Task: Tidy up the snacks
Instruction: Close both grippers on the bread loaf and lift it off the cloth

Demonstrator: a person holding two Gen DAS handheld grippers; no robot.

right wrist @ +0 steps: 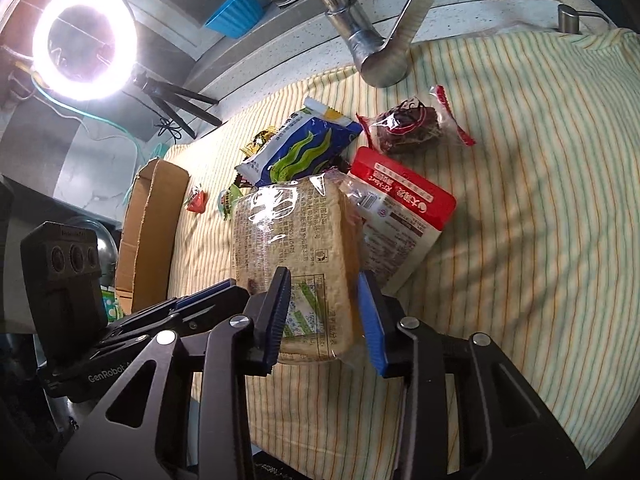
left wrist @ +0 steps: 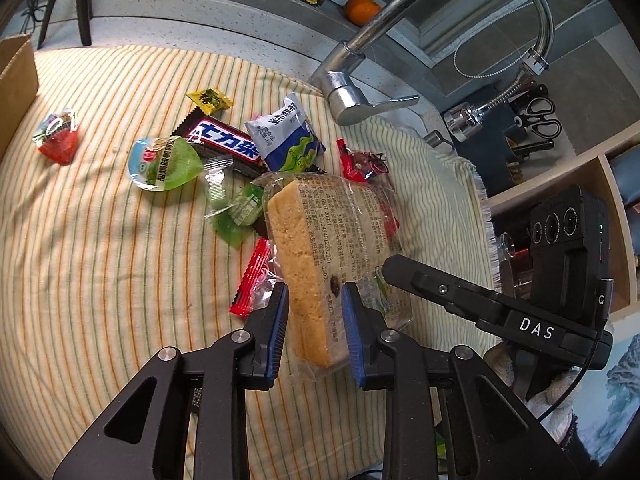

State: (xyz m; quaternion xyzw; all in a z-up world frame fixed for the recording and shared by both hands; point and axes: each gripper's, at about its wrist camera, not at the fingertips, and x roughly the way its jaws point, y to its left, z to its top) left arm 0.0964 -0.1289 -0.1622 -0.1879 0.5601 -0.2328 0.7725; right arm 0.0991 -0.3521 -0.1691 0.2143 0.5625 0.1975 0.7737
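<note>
The left tongs point(left wrist: 314, 316) are closed on the near end of a wrapped slab of yellow sponge cake point(left wrist: 304, 256), blue pads point(left wrist: 280, 332) pressing both faces through the clear wrapper. From the other side the right tongs point(right wrist: 326, 308) straddle the same cake point(right wrist: 296, 232): the dark pad point(right wrist: 278, 312) lies against the wrapper, while the blue pad point(right wrist: 372, 324) sits at the cake's edge, and I cannot tell whether it presses or only stands beside it. The cake stands on edge on a striped cloth point(left wrist: 100, 260) spread over the bench, at the near side of a heap of snacks.

Crowding it in the left view: a red-ended sweet wrapper point(left wrist: 254, 280) just beside the left pad, green jelly sweets point(left wrist: 236, 212) touching the cake's far corner, a round green jelly cup point(left wrist: 166, 164), a dark chocolate bar point(left wrist: 224, 144) partly under a blue-and-white seaweed snack packet point(left wrist: 288, 136), a yellow sweet point(left wrist: 210, 100) behind them, and a red-trimmed clear packet of dark fruit point(left wrist: 362, 164) beyond the cake. A small red jelly cup point(left wrist: 58, 138) lies well apart to the left, near a cardboard box point(left wrist: 16, 80) at the cloth's edge.

In the right view a red-and-white packet point(right wrist: 404, 208) leans against the cake's right side, close to the blue pad. A chrome tap point(left wrist: 360, 92) rises over the far edge of the cloth, with an orange point(left wrist: 362, 10) on the ledge behind, and a lit ring lamp point(right wrist: 84, 40) on a tripod stands beyond the box.
</note>
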